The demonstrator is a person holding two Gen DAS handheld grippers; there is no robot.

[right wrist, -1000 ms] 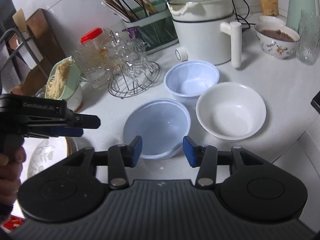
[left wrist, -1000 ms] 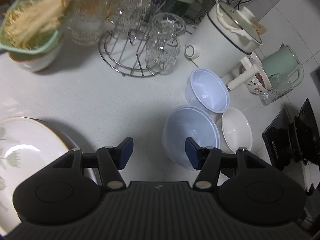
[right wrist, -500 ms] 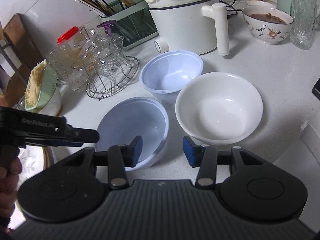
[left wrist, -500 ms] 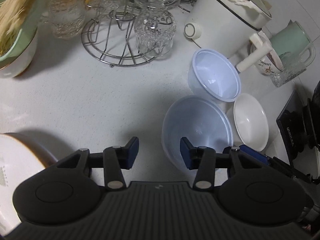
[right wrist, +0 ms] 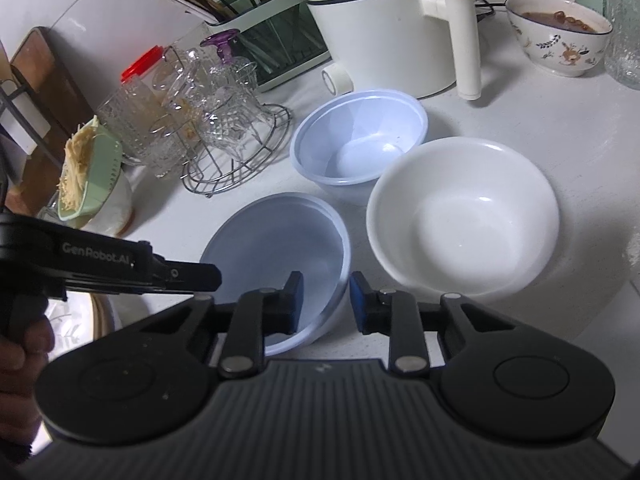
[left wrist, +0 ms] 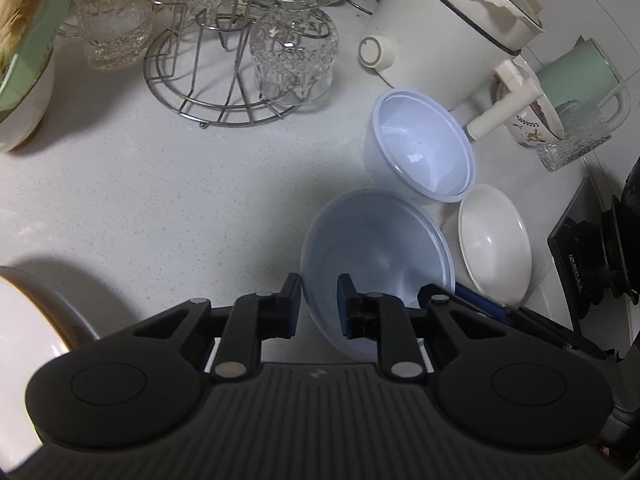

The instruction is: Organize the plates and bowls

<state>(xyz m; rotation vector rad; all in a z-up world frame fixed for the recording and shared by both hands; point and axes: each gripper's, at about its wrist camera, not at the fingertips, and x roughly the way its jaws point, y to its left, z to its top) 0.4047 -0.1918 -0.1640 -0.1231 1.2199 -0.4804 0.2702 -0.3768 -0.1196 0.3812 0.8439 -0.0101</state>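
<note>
A large pale blue plastic bowl (left wrist: pixel 380 252) sits on the white counter, tilted; it also shows in the right wrist view (right wrist: pixel 276 256). My left gripper (left wrist: pixel 319 304) straddles its near-left rim, jaws narrowed but a gap shows. My right gripper (right wrist: pixel 326 300) straddles its right rim, jaws partly closed with a gap. A smaller blue bowl (right wrist: pixel 360 140) stands behind, and a white bowl (right wrist: pixel 464 216) to the right. A floral plate (left wrist: pixel 24 320) lies at the left edge.
A wire rack with glasses (left wrist: pixel 240 60), a white electric pot (right wrist: pixel 384 20), a green colander of noodles on a bowl (right wrist: pixel 88 176), a flowered bowl with food (right wrist: pixel 560 36), a chopstick holder (right wrist: pixel 260 36) and a dark stove (left wrist: pixel 600 260) surround the bowls.
Both grippers moved in onto the large blue bowl's rim from opposite sides and narrowed their jaws. The bowl has tipped up.
</note>
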